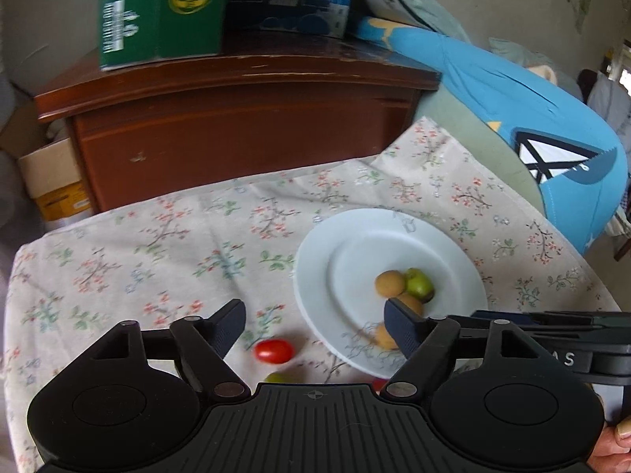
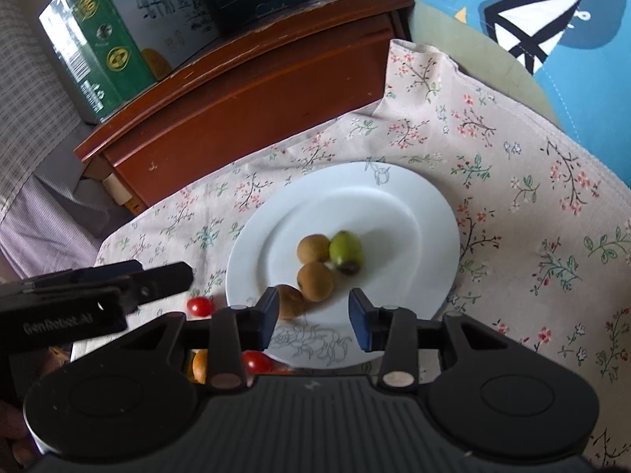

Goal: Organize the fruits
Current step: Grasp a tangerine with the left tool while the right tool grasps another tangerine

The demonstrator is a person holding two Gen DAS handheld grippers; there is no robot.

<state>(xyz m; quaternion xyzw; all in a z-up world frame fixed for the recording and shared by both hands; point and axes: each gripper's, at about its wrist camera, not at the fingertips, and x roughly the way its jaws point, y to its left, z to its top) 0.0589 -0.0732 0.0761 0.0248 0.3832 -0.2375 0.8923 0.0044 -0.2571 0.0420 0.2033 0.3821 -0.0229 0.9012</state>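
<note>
A white plate (image 1: 355,236) (image 2: 414,205) lies on the floral tablecloth. On it sit three brown longans (image 2: 313,247) (image 1: 389,283) and a green fruit (image 2: 346,251) (image 1: 420,284). A red cherry tomato (image 1: 274,351) (image 2: 200,306) lies on the cloth left of the plate. Another tomato (image 2: 256,362) and an orange fruit (image 2: 200,365) lie near the plate's front edge. A green fruit (image 1: 278,377) peeks out above the left gripper body. My left gripper (image 1: 313,323) is open and empty above the tomato. My right gripper (image 2: 313,313) is open and empty over the plate's near edge.
A brown wooden cabinet (image 1: 236,118) (image 2: 244,90) stands behind the table with a green box (image 1: 157,12) (image 2: 94,55) and blue boxes on top. A blue cushion (image 1: 532,118) lies at the right. A cardboard box (image 1: 55,177) sits at the left.
</note>
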